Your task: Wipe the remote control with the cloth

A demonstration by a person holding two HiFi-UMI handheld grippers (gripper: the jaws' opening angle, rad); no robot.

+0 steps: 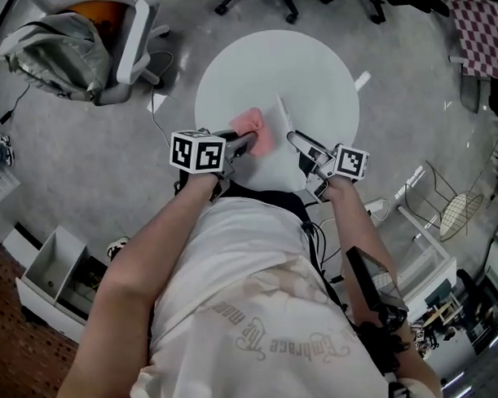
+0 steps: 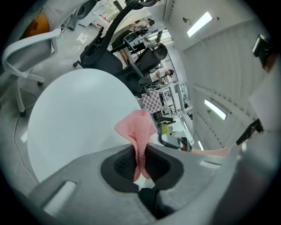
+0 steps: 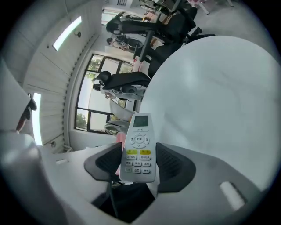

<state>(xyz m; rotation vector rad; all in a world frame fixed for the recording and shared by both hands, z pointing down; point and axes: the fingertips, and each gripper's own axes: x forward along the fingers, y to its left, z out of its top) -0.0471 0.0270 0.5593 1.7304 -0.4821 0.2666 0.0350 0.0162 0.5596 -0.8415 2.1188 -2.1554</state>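
Left gripper [image 2: 139,151] jaws pinch the cloth [image 2: 137,125]; right gripper [image 3: 139,154] jaws clamp the remote [image 3: 140,132] near the table [image 1: 310,69] edge.

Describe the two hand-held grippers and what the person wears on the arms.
The left hand-held gripper and right hand-held gripper each have a grey body, black ribbed pads and a white cube with black square markers. The person wears a white T-shirt with pale lettering; no sleeves cover the forearms.
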